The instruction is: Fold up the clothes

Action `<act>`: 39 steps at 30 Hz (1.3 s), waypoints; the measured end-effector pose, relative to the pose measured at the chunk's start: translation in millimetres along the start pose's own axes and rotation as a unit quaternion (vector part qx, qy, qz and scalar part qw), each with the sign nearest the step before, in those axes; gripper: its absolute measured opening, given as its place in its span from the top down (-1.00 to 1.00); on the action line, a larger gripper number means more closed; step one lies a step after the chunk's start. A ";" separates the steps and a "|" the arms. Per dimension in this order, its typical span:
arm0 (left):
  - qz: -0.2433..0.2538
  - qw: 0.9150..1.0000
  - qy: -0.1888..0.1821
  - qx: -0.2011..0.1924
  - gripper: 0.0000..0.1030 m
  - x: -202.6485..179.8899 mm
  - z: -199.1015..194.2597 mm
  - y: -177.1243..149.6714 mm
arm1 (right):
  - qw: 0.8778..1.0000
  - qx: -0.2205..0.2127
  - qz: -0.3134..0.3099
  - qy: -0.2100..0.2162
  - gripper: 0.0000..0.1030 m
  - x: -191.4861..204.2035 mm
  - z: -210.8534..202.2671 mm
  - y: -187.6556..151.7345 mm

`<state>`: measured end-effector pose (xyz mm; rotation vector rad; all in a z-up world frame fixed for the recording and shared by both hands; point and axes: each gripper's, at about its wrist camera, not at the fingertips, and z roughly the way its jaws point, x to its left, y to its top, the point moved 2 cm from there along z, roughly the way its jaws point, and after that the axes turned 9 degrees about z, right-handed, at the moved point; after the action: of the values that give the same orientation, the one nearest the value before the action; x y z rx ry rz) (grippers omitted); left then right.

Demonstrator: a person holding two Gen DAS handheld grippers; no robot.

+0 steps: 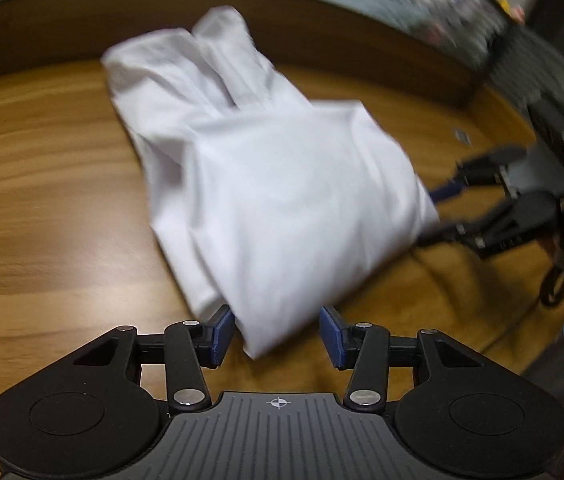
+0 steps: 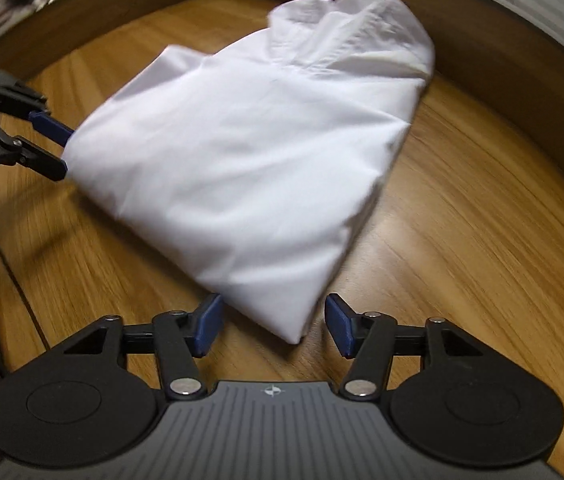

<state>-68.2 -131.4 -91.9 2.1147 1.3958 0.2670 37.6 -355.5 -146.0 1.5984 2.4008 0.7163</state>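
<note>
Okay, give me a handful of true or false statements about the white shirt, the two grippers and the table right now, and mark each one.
1. The white shirt lies folded on the wooden table. True.
2. The left gripper is clamped shut on the shirt. False: its jaws stand apart, with a shirt corner between them, not pinched.
3. The right gripper is open. True.
4. The shirt is dark blue. False: it is white; only the gripper pads are blue.
5. Each gripper sits at a near corner of the shirt. True.
</note>
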 end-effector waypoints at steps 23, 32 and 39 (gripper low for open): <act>-0.059 0.984 0.046 -0.163 0.87 69.1 -88.5 89.2 | 0.981 -0.095 0.160 0.059 0.88 -16.4 -70.9 83.8; -0.099 0.969 0.057 -0.218 0.88 119.5 -73.7 183.6 | 0.950 -0.167 0.258 0.048 0.91 -77.9 -65.1 182.8; -0.125 0.969 0.070 -0.201 0.88 172.0 -19.9 241.9 | 0.939 -0.177 0.294 0.015 0.92 -129.5 -11.1 258.0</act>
<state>183.7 -38.9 36.6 1.5991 1.5225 0.5563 298.5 -395.7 -28.8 2.1431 1.6546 1.1921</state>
